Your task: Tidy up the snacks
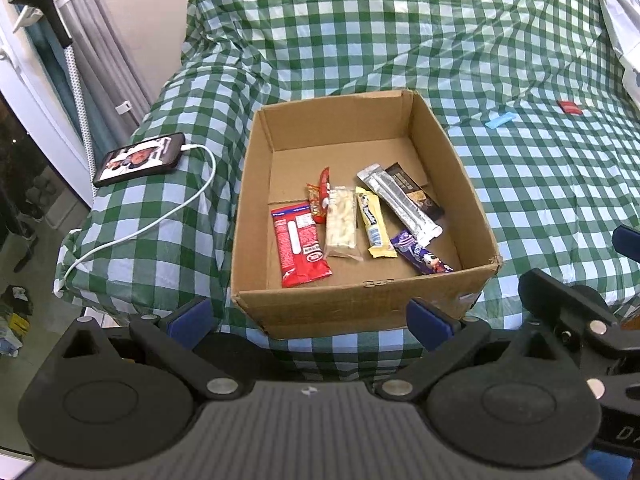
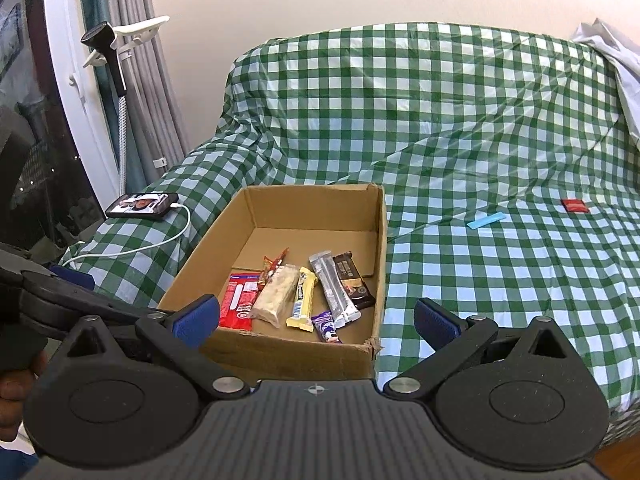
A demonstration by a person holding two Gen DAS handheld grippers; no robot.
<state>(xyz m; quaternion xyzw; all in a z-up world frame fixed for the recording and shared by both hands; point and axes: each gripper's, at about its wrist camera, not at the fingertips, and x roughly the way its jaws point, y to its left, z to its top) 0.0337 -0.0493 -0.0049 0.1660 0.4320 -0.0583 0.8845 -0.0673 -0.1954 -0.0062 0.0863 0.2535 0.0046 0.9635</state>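
Note:
An open cardboard box [image 1: 360, 304] [image 2: 288, 354] stands on the green checked cloth. Inside lie several snack bars: a red packet [image 1: 298, 246] [image 2: 239, 300], a clear-wrapped pale bar [image 1: 341, 224] [image 2: 277, 291], a yellow bar [image 1: 374, 224] [image 2: 304, 300], a silver bar [image 1: 400, 202] [image 2: 334, 290], a dark brown bar [image 1: 426, 196] [image 2: 354, 282] and a purple bar [image 1: 420, 254] [image 2: 327, 326]. My left gripper [image 1: 310, 318] is open and empty, held before the box's near wall. My right gripper [image 2: 316, 320] is open and empty, at the box's near right corner.
A phone [image 1: 142, 158] [image 2: 144, 205] on a white charging cable [image 1: 160, 216] lies left of the box. A blue strip [image 1: 500, 120] [image 2: 485, 220] and a small red packet [image 1: 570, 106] [image 2: 575, 205] lie on the cloth to the right. Curtains and a window frame stand at left.

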